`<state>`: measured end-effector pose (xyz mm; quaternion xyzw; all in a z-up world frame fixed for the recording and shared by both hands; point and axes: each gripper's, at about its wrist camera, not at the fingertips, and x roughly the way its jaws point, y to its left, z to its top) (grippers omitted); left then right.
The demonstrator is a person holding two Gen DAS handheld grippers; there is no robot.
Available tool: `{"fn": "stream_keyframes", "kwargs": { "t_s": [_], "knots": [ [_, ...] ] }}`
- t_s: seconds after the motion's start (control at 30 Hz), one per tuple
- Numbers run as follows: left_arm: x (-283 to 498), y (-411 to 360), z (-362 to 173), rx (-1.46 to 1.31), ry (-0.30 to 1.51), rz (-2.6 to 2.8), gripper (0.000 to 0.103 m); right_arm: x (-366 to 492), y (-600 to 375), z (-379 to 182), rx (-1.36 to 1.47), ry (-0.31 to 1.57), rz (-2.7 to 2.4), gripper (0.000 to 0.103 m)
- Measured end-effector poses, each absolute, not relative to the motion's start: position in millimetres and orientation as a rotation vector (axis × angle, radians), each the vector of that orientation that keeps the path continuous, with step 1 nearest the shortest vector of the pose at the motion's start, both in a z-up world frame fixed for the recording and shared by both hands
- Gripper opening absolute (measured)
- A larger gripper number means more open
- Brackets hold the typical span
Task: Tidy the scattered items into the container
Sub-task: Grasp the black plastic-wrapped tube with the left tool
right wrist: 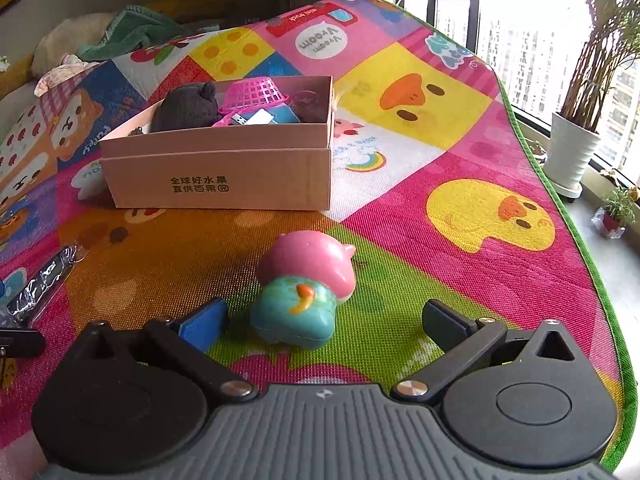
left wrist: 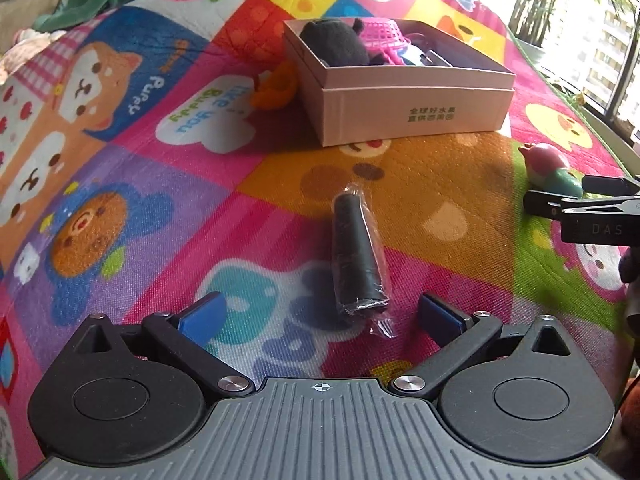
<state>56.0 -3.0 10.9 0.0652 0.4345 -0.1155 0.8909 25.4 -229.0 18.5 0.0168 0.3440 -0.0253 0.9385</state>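
A pink cardboard box (left wrist: 416,114) (right wrist: 216,184) stands on the play mat and holds a dark plush, a pink mesh basket (right wrist: 256,94) and other items. A black roll in clear wrap (left wrist: 358,256) lies just ahead of my open left gripper (left wrist: 320,312), its near end between the fingertips; it also shows in the right wrist view (right wrist: 44,280). A pink and teal toy (right wrist: 306,294) (left wrist: 554,170) lies just ahead of my open right gripper (right wrist: 326,316), its near end between the fingertips. An orange toy (left wrist: 274,86) lies left of the box.
The colourful cartoon play mat (right wrist: 460,184) covers the floor. Its green edge (right wrist: 576,240) runs along the right, with a potted plant (right wrist: 572,152) and window beyond. Green and beige cloths (right wrist: 132,34) lie past the mat's far left corner.
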Motion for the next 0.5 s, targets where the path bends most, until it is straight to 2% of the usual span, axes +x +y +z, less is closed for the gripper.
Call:
{"fn": "stream_keyframes", "kwargs": {
  "t_s": [0.17,0.5],
  "knots": [
    [53.6,-10.2,14.3,0.090,0.938,-0.120,0.103,25.2,-229.2,18.5,0.034,0.703,-0.053,0.103],
    [42.8,-6.1,11.3,0.067,0.887,-0.112,0.103,25.4,-229.7,18.9,0.034,0.703,-0.052,0.103]
  ]
}}
